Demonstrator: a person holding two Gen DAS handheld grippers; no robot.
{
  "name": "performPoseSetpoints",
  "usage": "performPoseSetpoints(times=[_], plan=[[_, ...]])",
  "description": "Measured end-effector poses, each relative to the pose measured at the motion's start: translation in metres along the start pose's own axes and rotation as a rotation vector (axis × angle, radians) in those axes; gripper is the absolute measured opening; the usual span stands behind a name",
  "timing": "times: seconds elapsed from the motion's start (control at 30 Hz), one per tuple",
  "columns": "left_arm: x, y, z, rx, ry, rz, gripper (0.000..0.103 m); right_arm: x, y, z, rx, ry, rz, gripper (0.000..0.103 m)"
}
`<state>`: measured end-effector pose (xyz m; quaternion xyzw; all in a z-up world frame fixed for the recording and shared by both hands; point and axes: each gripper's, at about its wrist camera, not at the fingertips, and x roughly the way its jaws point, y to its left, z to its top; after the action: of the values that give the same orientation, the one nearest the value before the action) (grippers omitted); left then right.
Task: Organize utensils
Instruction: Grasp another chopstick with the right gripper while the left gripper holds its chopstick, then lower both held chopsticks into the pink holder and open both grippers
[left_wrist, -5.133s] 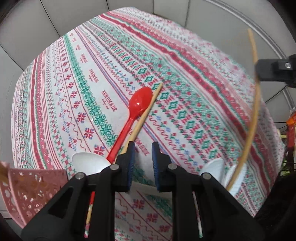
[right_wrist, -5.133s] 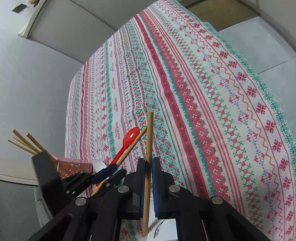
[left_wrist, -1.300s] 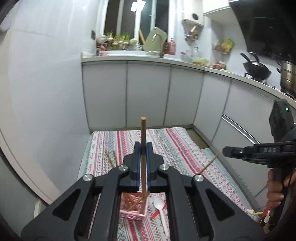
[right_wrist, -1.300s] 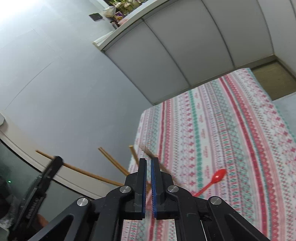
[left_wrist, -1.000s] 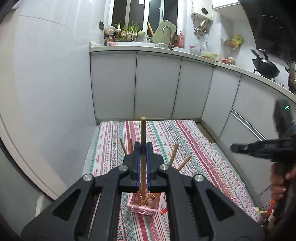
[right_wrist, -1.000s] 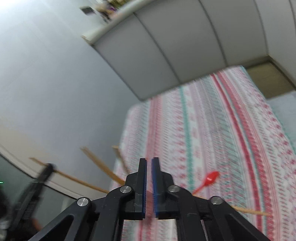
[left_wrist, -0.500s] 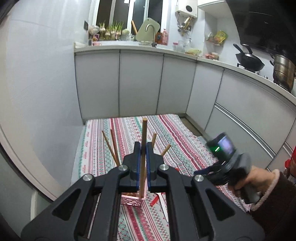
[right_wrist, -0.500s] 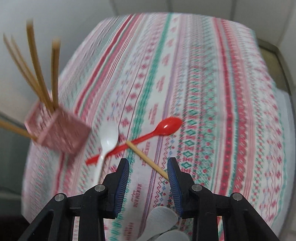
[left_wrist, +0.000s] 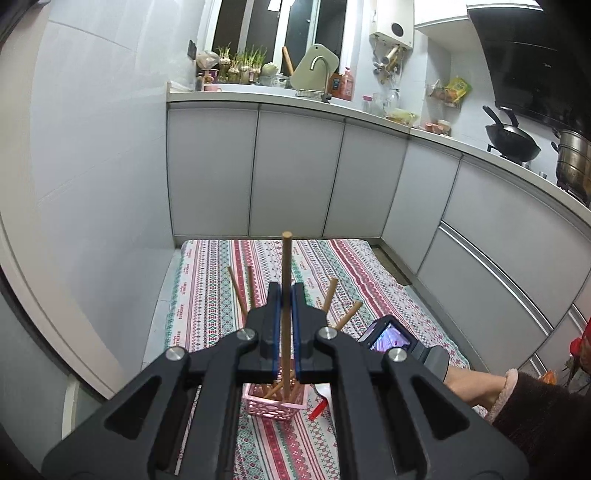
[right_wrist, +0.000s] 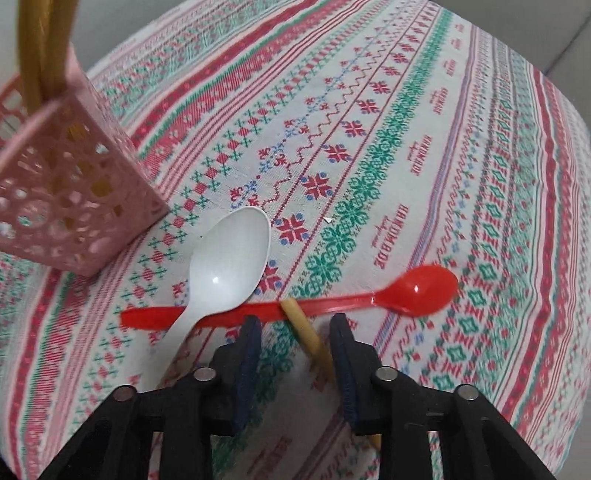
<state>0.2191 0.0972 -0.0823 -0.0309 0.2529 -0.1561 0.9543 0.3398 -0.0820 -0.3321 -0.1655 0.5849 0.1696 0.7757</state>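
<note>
My left gripper (left_wrist: 284, 291) is shut on an upright wooden chopstick (left_wrist: 286, 258) whose lower end reaches into the pink perforated basket (left_wrist: 275, 406), which holds several chopsticks. My right gripper (right_wrist: 295, 325) is open, low over the patterned cloth, its jaws astride a loose chopstick (right_wrist: 306, 332) that lies on the cloth. The chopstick's far end touches a red spoon (right_wrist: 417, 284). A white spoon (right_wrist: 229, 262) lies across the red spoon's handle. The pink basket (right_wrist: 70, 192) stands to the left in the right wrist view.
The table wears a red, green and white patterned cloth (right_wrist: 443, 147). Grey kitchen cabinets (left_wrist: 295, 177) stand behind it, a white wall (left_wrist: 92, 166) to its left. The right hand and its gripper body (left_wrist: 399, 339) show right of the basket.
My right gripper has come down closer to the cloth and now straddles the loose chopstick. My left gripper has lowered its chopstick into the basket.
</note>
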Motion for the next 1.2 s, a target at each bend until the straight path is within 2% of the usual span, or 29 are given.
performPoseSetpoints(times=[0.03, 0.17, 0.37, 0.67, 0.8, 1.0, 1.2], plan=[[0.001, 0.002, 0.0, -0.004, 0.002, 0.001, 0.006, 0.0, 0.0, 0.0, -0.003, -0.004, 0.012, 0.019], [0.003, 0.005, -0.001, -0.018, 0.007, -0.005, 0.006, 0.0, 0.007, -0.005, -0.069, -0.027, 0.005, 0.01], [0.007, 0.009, -0.004, -0.037, 0.018, 0.01, 0.006, -0.022, 0.006, -0.016, -0.063, -0.063, -0.043, 0.008], [0.009, 0.014, -0.004, -0.067, 0.015, 0.017, 0.006, -0.111, -0.014, -0.023, 0.016, -0.289, -0.146, 0.007], [0.012, 0.012, -0.006, -0.062, 0.015, 0.026, 0.006, -0.145, -0.024, -0.02, 0.072, -0.375, -0.158, 0.007], [0.016, 0.009, -0.006, -0.049, 0.017, 0.041, 0.006, -0.211, -0.022, -0.023, 0.15, -0.548, -0.148, 0.007], [0.021, 0.008, -0.006, -0.046, 0.023, 0.055, 0.006, -0.27, -0.011, -0.025, 0.206, -0.716, -0.094, 0.007]])
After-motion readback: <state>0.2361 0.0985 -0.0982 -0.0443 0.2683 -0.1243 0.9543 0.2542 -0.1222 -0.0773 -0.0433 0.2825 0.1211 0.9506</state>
